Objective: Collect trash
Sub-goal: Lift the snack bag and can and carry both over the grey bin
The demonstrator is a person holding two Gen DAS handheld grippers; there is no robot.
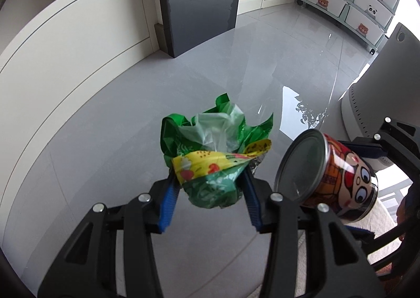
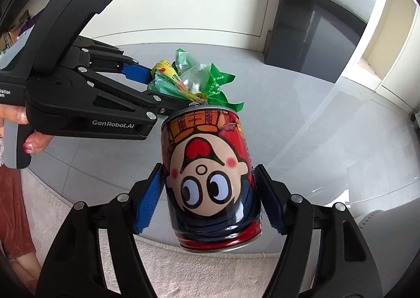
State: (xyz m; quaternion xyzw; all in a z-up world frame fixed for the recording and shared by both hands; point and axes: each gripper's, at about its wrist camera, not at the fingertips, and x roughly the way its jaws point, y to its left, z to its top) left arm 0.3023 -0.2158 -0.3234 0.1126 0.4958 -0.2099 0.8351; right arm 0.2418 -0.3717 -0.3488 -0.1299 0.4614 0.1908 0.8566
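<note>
While both tongs are hanging over the floor (image 1: 131, 140), each is carrying trash. The left tongs (image 1: 210, 193) are clenching a crumpled wrapper (image 1: 210, 156) by its lower end only; most of it is sticking out past the pads, so the thin film could slide free. The right tongs (image 2: 210, 198) are squeezing a can (image 2: 210, 180) on its smooth round sides, upside down and tilting, so it may be slipping out. The can is hanging just beside the wrapper, so a bump could loosen either.
</note>
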